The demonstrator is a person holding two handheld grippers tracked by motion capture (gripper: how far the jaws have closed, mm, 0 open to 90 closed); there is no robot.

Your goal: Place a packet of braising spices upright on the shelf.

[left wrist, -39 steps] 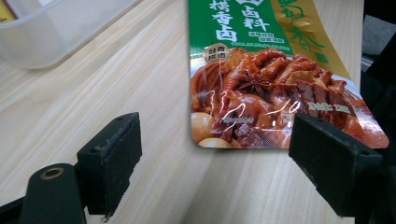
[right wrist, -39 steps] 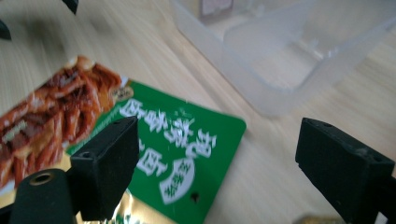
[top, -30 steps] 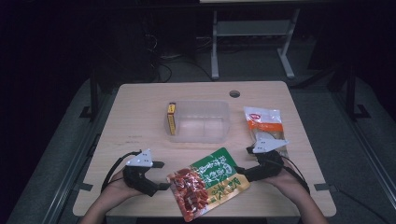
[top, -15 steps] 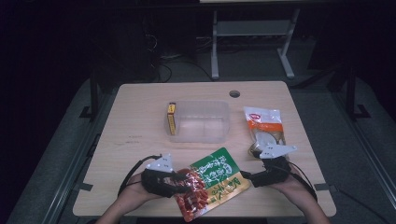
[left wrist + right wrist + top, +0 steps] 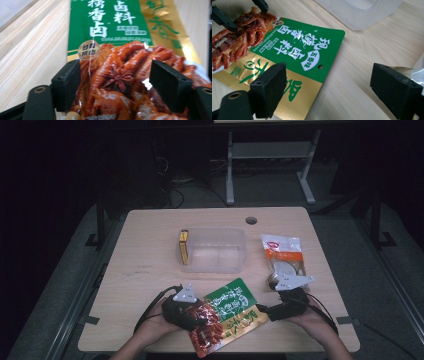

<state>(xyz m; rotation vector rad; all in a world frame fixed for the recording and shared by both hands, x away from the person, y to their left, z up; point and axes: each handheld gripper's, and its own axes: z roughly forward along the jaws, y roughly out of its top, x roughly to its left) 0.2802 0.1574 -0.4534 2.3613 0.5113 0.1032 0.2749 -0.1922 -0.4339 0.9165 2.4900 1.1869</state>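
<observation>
On a pale wooden table (image 5: 150, 245) in a dark room, a person works at picking up a green-and-gold sauce packet (image 5: 227, 312) lying at the near edge. The left gripper (image 5: 200, 316) straddles its red end, jaws just reopened, unclamped; the right gripper (image 5: 264, 311) stands released beside it. Next, probably: closing squarely on the packet. A clear plastic container (image 5: 212, 250) waits beyond.

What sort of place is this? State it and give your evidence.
Probably a lab or recording workspace, not a kitchen: a bare wooden table on grey carpet, a metal stand behind in a dark room, cabled grippers over a snack pouch.
</observation>
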